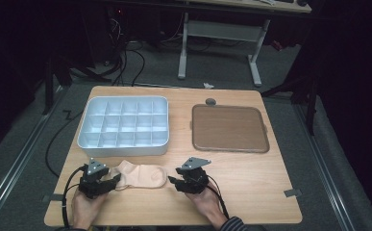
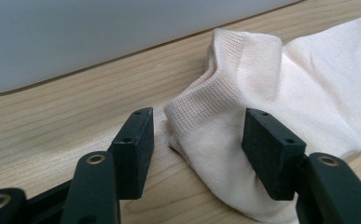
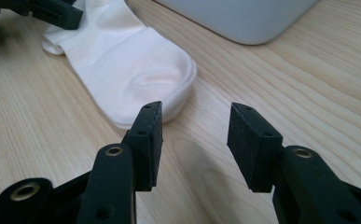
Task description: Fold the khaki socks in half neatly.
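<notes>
**Sock between both grippers at the near edge**

I see the wooden table (image 1: 251, 192) bare along its right and front margins, giving me room there. The brown tray (image 1: 230, 128) sits far right; the white divided box (image 1: 124, 126) far left, its front wall just beyond the sock (image 1: 142, 175). The sock lies flat near the front edge. My left gripper (image 2: 197, 140) lies low, jaws wide, straddling the cuff without pressing it. My right gripper (image 3: 194, 140) points at the toe, jaws well apart over bare wood, holding nothing.
</notes>
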`<state>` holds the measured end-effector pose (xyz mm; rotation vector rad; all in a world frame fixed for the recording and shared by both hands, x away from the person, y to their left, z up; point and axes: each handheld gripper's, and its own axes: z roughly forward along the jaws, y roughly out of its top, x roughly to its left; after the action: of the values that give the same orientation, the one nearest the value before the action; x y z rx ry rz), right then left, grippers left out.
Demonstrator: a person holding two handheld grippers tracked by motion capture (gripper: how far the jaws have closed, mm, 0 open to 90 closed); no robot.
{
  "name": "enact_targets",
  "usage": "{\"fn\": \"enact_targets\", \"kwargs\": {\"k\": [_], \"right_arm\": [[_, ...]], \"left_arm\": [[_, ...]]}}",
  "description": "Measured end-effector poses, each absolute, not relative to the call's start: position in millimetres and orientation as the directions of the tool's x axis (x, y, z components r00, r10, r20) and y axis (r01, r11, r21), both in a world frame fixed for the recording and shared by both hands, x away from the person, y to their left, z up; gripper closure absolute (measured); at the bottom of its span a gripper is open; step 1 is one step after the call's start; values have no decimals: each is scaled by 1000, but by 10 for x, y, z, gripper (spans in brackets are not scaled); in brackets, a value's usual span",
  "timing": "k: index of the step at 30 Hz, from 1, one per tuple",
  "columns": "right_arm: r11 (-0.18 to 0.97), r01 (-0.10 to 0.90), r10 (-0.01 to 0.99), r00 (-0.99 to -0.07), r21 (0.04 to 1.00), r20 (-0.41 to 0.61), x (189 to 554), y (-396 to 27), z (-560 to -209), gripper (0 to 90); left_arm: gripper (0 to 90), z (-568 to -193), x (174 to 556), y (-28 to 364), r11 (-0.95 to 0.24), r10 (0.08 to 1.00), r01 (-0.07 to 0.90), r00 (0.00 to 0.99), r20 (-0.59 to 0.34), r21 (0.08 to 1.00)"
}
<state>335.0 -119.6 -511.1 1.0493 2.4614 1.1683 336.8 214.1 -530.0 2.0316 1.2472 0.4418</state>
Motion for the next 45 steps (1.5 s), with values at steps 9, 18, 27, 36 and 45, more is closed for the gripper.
{"fn": "enact_targets", "kwargs": {"k": [9, 18, 27, 36, 45], "right_arm": [[453, 505, 679, -730, 735, 82, 3435, -958, -5129, 543], [477, 536, 684, -724, 697, 89, 3499, -877, -5244, 649], [502, 512, 662, -746, 697, 71, 3473, -843, -5260, 816], [497, 494, 659, -749, 713, 60, 3447, -864, -5231, 863], [475, 480, 666, -744, 737, 56, 3386, -966, -5127, 864]], "left_arm": [[520, -5295, 3354, 2120, -301, 870, 630, 488, -64, 716], [672, -5290, 3341, 2102, -317, 855, 618, 515, -65, 719], [789, -5288, 3350, 2103, -303, 840, 633, 531, -115, 713], [811, -5252, 3352, 2139, -264, 830, 636, 533, -166, 725], [814, -5099, 3343, 2045, -278, 810, 607, 565, -158, 744]]}}
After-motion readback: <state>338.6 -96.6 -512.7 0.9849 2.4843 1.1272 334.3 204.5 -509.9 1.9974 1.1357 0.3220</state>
